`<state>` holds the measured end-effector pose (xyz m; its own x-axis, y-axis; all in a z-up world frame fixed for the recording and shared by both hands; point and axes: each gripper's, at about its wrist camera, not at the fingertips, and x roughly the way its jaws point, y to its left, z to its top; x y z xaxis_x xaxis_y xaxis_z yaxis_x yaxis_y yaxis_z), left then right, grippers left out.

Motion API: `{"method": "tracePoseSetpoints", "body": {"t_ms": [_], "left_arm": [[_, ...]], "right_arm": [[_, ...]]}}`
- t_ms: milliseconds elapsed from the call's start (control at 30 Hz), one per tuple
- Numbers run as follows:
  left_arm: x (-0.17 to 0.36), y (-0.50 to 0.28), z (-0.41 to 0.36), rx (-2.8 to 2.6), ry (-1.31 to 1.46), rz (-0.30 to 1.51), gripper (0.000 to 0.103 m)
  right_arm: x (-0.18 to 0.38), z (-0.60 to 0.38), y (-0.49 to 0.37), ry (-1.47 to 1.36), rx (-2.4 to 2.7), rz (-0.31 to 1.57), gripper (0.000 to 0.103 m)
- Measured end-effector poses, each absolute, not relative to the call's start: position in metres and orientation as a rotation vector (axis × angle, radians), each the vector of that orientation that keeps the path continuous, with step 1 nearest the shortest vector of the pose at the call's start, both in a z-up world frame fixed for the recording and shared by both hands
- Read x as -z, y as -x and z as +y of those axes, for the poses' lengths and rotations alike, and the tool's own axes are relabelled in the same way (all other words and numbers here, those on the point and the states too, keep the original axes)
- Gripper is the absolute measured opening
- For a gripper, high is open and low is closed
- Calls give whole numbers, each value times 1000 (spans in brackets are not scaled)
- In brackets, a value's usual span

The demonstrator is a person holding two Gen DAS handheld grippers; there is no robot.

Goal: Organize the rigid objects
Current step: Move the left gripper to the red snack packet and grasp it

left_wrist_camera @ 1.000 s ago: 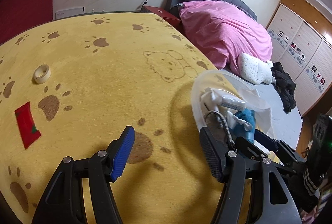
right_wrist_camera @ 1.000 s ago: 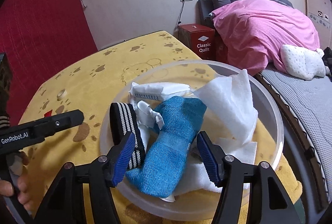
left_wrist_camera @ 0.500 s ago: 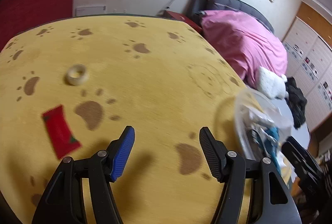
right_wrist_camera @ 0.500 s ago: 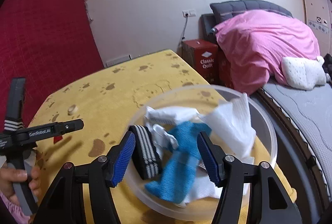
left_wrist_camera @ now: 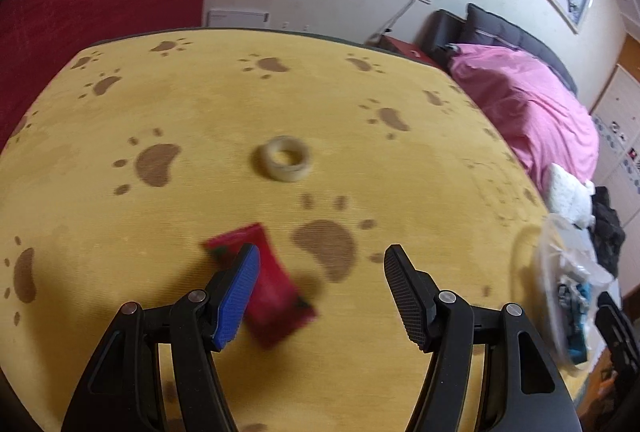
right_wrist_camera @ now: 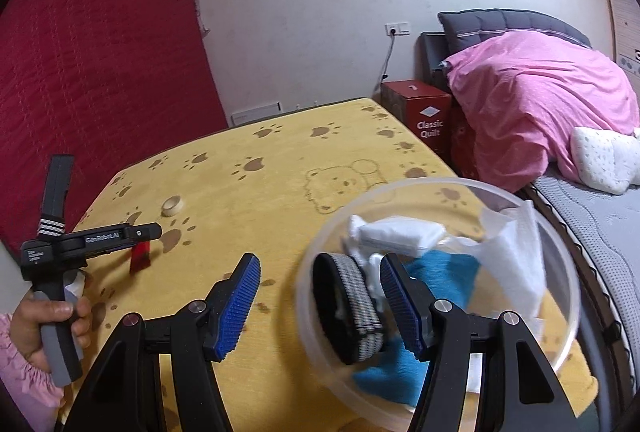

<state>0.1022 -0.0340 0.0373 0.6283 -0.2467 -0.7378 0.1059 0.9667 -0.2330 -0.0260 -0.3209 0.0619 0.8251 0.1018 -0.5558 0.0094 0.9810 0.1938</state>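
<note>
the left gripper (left_wrist_camera: 320, 288) hangs over the red packet (left_wrist_camera: 268, 288), jaws apart and empty. the right gripper (right_wrist_camera: 320, 296) gapes empty at the clear bowl's (right_wrist_camera: 568, 272) rim.

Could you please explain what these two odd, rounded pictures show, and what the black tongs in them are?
No robot here: a person carries a hand-held gripper in each hand, each with a wide-angle camera looking along its two fingers. One picture comes from the left hand-held gripper, the other from the right hand-held gripper; the right view also shows the person's hand holding the left one. Both stand open, holding nothing. On the yellow paw-print table lie a red packet and a pale ring. A clear bowl holds soft items: a blue sock, white cloths and a striped band.
</note>
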Motion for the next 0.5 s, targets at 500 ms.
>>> {"method": "tracePoseSetpoints", "body": {"t_ms": [500], "left_arm": [[-19,-100,-31,94,35,864,69]], "right_arm": [[-54,-285,15,-151,-118,651,66]]}}
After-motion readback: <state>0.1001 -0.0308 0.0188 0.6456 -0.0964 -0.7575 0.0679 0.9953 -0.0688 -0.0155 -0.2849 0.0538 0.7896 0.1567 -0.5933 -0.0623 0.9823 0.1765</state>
